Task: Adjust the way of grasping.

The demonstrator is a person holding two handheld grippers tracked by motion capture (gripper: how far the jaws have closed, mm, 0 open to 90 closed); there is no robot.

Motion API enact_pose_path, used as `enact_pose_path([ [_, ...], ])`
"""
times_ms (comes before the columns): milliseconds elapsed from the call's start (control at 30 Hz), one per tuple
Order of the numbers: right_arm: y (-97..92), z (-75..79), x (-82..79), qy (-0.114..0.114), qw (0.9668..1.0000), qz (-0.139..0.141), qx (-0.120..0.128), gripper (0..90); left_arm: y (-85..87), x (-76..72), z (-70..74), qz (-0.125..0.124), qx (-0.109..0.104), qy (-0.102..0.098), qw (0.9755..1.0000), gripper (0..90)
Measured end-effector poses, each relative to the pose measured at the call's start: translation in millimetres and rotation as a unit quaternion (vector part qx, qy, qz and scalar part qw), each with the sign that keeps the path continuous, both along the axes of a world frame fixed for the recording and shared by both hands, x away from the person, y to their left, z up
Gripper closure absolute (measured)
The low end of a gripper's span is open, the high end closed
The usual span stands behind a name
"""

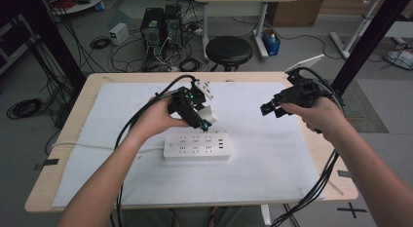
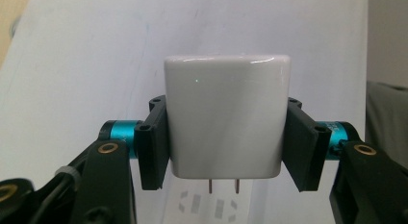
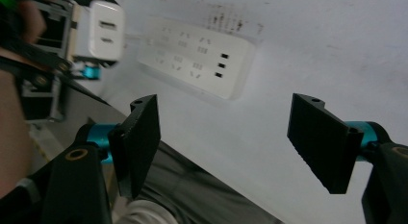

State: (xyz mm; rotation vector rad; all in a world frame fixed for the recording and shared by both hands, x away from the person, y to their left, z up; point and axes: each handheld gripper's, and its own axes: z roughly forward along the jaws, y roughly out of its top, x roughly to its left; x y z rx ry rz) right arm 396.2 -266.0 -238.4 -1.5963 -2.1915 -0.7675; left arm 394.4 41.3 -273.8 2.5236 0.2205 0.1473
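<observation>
White charger (image 2: 226,123) sits clamped in my left claw (image 2: 226,137), prongs down, lined up over the strip (image 1: 197,145). My right claw (image 3: 235,142) hangs wide and empty, clear of the work.

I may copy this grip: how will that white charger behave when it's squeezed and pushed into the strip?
Charger looks like a rigid block, so it shouldn't flex between the left gripper's pads. Its glossy shell may slip under push. Its two thin prongs could bend if misaligned with the strip.
</observation>
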Motion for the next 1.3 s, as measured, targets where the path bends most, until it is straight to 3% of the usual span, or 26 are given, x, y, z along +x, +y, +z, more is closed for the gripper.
enact_pose_path([
  [33, 0.0, 0.0, 0.0, 0.0, 1.0, 0.0, 0.0, 26.9, 0.0, 0.0, 0.0, 0.0, 0.0, 0.0, 1.0, 42.5],
  [100, 7.7, -8.7, -2.4, 0.016, 0.9993, -0.017, 0.03, 27.2, -8.3, -2.2, -2.3, -0.008, -0.013, -0.004, 0.9999, 42.5],
  [167, 9.4, -11.5, -2.9, 0.02, 0.9988, -0.019, 0.04, 27.3, -15.4, -4.4, -4.1, -0.014, -0.023, -0.015, 0.9995, 42.5],
  [200, 14.8, -18.6, -4.4, 0.033, 0.9966, -0.026, 0.07, 28.1, -21.1, -5.4, -5.5, -0.02, -0.035, -0.016, 0.9991, 42.5],
  [233, 14.8, -18.6, -4.4, 0.033, 0.9966, -0.026, 0.07, 28.1, -21.1, -5.4, -5.5, -0.02, -0.035, -0.016, 0.9991, 42.5],
  [300, 19.4, -23.2, -5.4, 0.038, 0.9943, -0.03, 0.095, 34.0, -26.1, -6.7, -6.6, -0.025, -0.046, -0.022, 0.9984, 42.5],
  [433, 32.7, -29.8, -4.7, 0.05, 0.9906, -0.023, 0.125, 34.4, -37.0, -10.6, -9.8, -0.034, -0.058, -0.027, 0.9974, 42.5],
  [600, 45.0, -35.2, -2.0, 0.06, 0.9905, -0.021, 0.122, 35.8, -43.9, -15.0, -10.4, -0.04, -0.06, -0.038, 0.9967, 42.5],
  [833, 60.4, -42.3, 0.0, 0.071, 0.9906, -0.004, 0.117, 48.2, -49.9, -19.8, -11.5, -0.045, -0.054, -0.055, 0.996, 42.5],
  [933, 63.0, -44.3, -0.1, 0.064, 0.9926, -0.001, 0.103, 58.9, -51.3, -22.3, -11.9, -0.046, -0.045, -0.07, 0.9954, 42.4],
  [1067, 62.1, -45.7, 0.6, 0.058, 0.9925, -0.005, 0.107, 61.4, -53.4, -25.9, -13.9, -0.039, -0.037, -0.092, 0.9943, 42.2],
  [1167, 64.0, -45.2, 1.8, 0.034, 0.9951, 0.008, 0.092, 62.0, -54.4, -29.7, -13.9, -0.022, -0.021, -0.111, 0.9933, 36.5],
  [1200, 63.6, -44.5, 2.1, 0.027, 0.9955, 0.011, 0.09, 62.0, -51.8, -29.1, -12.7, -0.017, -0.004, -0.12, 0.9926, 33.5],
  [1300, 58.9, -39.4, 2.8, -0.008, 0.9968, 0.027, 0.074, 62.1, -41.0, -25.5, -11.0, 0.006, 0.015, -0.112, 0.9936, 31.0],
])
